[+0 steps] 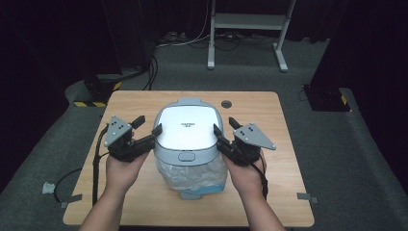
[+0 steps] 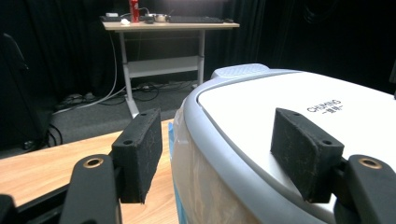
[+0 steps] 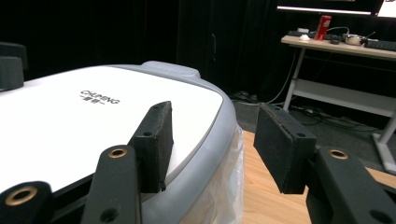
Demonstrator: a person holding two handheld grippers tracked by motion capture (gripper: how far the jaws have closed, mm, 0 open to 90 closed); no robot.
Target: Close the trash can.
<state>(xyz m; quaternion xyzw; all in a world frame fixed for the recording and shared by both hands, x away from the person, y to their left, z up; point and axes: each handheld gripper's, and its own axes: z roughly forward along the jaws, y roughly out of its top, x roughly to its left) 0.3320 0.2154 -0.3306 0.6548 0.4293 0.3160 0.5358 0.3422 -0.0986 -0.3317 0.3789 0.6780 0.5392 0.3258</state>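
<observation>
At frame centre, the bin lid point(image 1: 188, 130) sits between left gripper point(image 1: 148, 129) and right gripper point(image 1: 224, 131), both open, seemingly straddling its rim.

At frame centre we see a grey-rimmed, white-lidded plastic bin point(image 1: 188, 132) lined with a clear bag, on a light wooden table point(image 1: 269, 192). Left gripper point(image 1: 143, 129) and right gripper point(image 1: 224, 129) flank its lid, jaws apart.

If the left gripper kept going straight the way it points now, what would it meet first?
Most likely the bin's grey lid rim: the left gripper is open and straddles that edge, so the rim would run deeper between its jaws.
</observation>
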